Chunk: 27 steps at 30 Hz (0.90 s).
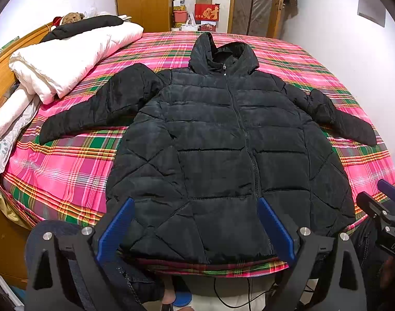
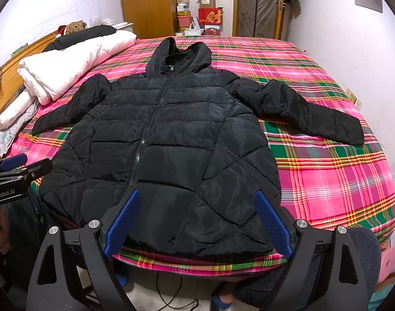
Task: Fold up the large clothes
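A black hooded puffer jacket (image 1: 218,140) lies flat and zipped, front up, on the bed, sleeves spread to both sides and hood toward the far end. It also shows in the right wrist view (image 2: 171,142). My left gripper (image 1: 196,202) is open and empty, held above the jacket's hem near the bed's front edge. My right gripper (image 2: 197,194) is open and empty, also over the hem, to the right of the left one. The right gripper shows at the right edge of the left wrist view (image 1: 384,207), and the left gripper at the left edge of the right wrist view (image 2: 15,171).
The bed has a pink and green plaid sheet (image 1: 67,171). A rolled white duvet (image 1: 67,54) with a black garment on it lies at the bed's far left. A wooden wardrobe (image 1: 143,0) and boxes (image 1: 205,7) stand behind the bed. A cable (image 1: 244,298) lies on the floor below.
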Each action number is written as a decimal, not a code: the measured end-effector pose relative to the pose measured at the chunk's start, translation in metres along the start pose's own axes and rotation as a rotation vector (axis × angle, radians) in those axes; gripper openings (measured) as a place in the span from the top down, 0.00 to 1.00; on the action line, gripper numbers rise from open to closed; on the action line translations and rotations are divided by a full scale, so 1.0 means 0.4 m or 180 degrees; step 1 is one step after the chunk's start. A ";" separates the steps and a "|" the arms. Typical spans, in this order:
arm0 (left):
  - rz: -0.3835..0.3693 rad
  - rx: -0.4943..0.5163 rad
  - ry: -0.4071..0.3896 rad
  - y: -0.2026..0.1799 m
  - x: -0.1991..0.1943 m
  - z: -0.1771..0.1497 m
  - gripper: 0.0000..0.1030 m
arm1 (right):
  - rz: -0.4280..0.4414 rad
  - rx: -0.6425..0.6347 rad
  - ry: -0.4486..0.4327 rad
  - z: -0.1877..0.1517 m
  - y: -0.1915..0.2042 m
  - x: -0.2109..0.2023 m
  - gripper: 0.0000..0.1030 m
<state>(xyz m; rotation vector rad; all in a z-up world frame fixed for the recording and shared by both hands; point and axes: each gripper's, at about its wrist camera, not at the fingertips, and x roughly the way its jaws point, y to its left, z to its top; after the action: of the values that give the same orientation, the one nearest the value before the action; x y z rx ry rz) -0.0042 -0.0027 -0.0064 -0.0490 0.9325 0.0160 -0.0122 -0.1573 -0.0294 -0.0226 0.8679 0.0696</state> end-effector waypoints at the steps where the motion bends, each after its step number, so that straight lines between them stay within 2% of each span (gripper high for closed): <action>1: -0.0001 0.0000 0.0000 0.000 0.001 0.000 0.06 | 0.0000 0.0000 0.0001 0.000 0.000 0.000 0.13; 27: -0.0045 -0.0002 0.0061 0.002 0.020 -0.010 0.06 | 0.0001 -0.0008 0.0034 -0.011 0.004 0.016 0.13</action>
<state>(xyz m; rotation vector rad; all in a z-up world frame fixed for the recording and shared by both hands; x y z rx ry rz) -0.0027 -0.0020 -0.0154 -0.0565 0.9513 0.0029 -0.0114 -0.1554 -0.0371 -0.0253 0.8784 0.0710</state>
